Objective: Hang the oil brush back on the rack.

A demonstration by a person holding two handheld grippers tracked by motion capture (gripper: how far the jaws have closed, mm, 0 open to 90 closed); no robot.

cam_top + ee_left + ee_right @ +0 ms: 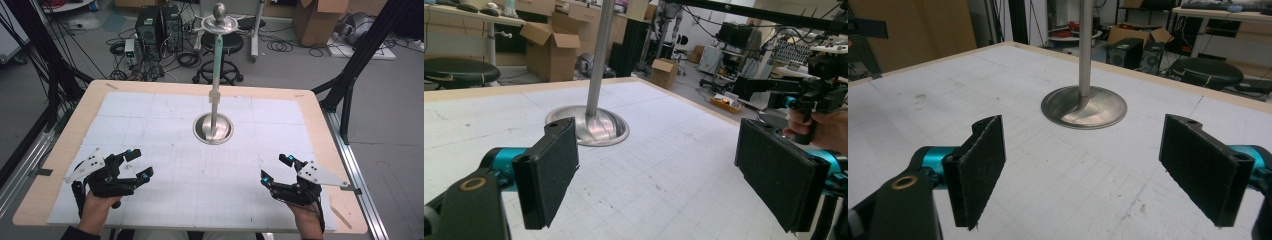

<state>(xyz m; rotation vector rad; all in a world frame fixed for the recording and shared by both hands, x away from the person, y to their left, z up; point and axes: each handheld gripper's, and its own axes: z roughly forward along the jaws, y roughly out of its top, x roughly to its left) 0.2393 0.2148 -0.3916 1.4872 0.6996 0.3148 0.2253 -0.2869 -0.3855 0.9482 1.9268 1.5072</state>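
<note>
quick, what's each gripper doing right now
Left gripper: open, holding nothing, near the table's front edge.
Right gripper: open, holding nothing, short of the metal stand.

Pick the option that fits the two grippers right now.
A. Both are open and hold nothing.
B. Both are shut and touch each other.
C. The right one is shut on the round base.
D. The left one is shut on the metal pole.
A: the left gripper and right gripper sit near the table's near edge, jaws spread wide and empty, well short of the metal stand.
</note>
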